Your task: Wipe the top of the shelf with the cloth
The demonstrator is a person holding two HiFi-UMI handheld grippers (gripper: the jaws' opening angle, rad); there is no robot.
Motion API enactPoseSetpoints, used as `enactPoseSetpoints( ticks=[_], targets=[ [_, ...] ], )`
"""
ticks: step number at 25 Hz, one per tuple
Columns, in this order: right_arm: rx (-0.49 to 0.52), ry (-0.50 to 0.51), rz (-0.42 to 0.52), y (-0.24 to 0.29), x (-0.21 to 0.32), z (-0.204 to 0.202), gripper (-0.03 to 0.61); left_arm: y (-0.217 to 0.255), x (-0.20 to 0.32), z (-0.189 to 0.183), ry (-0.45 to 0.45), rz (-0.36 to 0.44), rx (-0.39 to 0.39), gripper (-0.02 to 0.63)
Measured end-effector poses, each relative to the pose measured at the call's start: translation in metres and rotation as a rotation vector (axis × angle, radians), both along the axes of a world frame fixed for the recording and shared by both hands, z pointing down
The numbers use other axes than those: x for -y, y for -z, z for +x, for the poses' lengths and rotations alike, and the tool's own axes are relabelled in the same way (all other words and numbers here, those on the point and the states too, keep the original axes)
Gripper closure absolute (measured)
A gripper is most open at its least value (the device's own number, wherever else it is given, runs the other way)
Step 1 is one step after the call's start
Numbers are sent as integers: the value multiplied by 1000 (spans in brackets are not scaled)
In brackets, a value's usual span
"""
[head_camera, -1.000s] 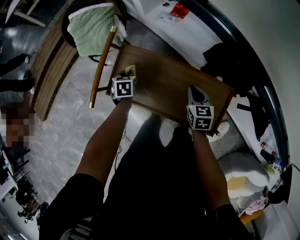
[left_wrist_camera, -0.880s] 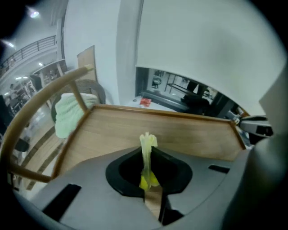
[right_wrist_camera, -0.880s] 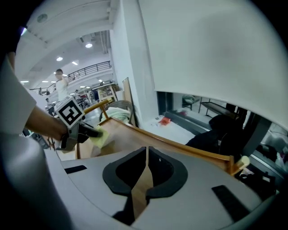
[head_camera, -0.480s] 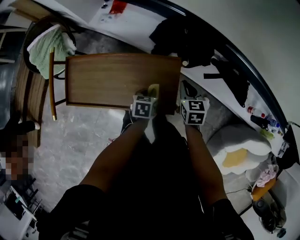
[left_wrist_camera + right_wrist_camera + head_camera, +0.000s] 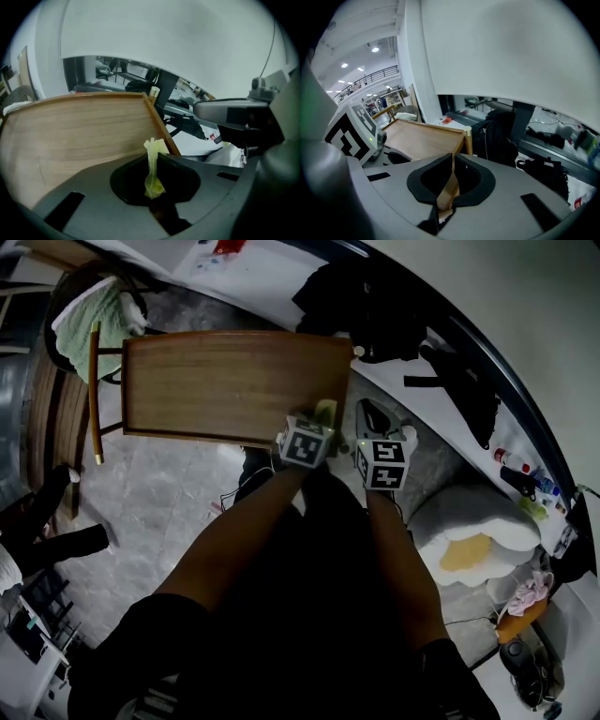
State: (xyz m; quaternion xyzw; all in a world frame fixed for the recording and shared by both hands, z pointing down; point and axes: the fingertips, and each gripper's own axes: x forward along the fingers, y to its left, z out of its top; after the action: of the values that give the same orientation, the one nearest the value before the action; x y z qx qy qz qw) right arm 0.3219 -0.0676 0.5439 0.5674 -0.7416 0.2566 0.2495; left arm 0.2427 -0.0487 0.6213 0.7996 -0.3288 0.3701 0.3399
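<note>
The brown wooden shelf top (image 5: 225,385) fills the upper middle of the head view. My left gripper (image 5: 319,423) is at the shelf's near right corner, shut on a yellow-green cloth (image 5: 325,412). In the left gripper view the cloth (image 5: 153,161) sticks up as a pinched strip between the jaws of the left gripper (image 5: 152,157), with the shelf top (image 5: 79,136) ahead. My right gripper (image 5: 370,418) is just beside the shelf's right edge. In the right gripper view the right gripper (image 5: 452,161) is shut on the thin wooden rim (image 5: 451,180) of the shelf (image 5: 422,140).
A green towel (image 5: 89,324) hangs over a chair left of the shelf. Black bags and clothes (image 5: 366,296) lie on the white ledge behind it. A white and yellow cushion (image 5: 478,531) sits on the floor at the right. A person's legs (image 5: 47,526) show at the left.
My left gripper has carried the cloth along the shelf top from its left end to its right corner. The right gripper has stayed at the shelf's right edge.
</note>
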Motion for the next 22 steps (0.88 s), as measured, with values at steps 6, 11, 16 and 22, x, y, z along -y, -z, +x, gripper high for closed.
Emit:
enactPoseSetpoints(
  ticks=[6, 11, 16, 22],
  targets=[
    [-5, 56, 7, 1, 15, -34, 548, -4, 15, -31, 1, 37, 8, 578],
    [-14, 95, -15, -8, 27, -82, 548, -12, 37, -112, 106, 2, 23, 578],
    [7, 108, -39, -17, 47, -143, 548, -15, 66, -203, 153, 21, 63, 578],
    [19, 180, -55, -24, 67, -227, 548, -18, 89, -294, 243, 7, 65, 578]
  ],
)
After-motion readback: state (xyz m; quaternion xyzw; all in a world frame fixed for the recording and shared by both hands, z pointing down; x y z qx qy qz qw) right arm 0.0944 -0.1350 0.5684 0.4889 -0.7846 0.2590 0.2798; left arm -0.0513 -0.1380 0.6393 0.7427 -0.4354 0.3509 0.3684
